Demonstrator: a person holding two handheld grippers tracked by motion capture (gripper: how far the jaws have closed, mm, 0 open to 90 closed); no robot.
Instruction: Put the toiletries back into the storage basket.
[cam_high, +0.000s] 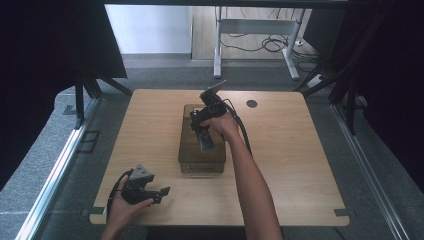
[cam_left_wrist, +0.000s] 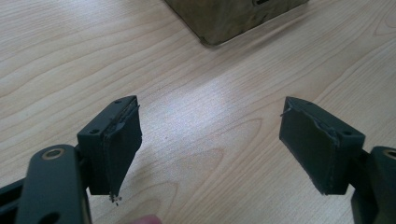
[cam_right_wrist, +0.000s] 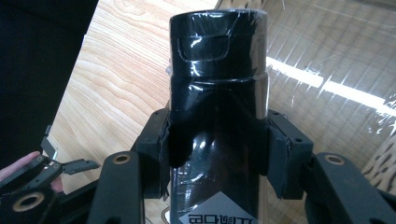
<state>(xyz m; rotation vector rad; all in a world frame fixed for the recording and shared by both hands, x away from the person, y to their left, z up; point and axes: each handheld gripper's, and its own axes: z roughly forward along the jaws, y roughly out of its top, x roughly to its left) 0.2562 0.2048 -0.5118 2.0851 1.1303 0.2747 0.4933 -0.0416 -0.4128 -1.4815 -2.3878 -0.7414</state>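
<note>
While your right hand hovers mid-frame in the high view, the scene reads as follows:

Right gripper: your right gripper (cam_high: 205, 131) sits just above the middle of the high view, its two black jaws clamped on a glossy black cylindrical bottle wrapped in clear film (cam_right_wrist: 217, 93).

Grip: in the right gripper view the pads press both sides of the bottle's body, below its cap, which points toward the top of that frame (a white label with dark print shows at the bottom edge).

Bottle: it is held over the brownish translucent rectangular box (cam_high: 201, 162) at the centre of the high view; whether it touches the box I cannot tell.

Box: it stands on the light wooden table (cam_high: 300, 165), its long side running up and down the frame; in the right gripper view its shiny creased surface (cam_right_wrist: 336, 70) fills the right half behind the bottle.

Left gripper: your left gripper (cam_high: 162, 192) lies low at the lower left of the high view, close to the table's near edge and well apart from the box.

Left jaws: in the left gripper view they stand wide apart with bare wood between them, holding nothing; a corner of the box (cam_left_wrist: 233, 18) shows at the top centre.

Table detail: a small dark round hole (cam_high: 251, 103) lies right of the right gripper, upper centre.
</note>
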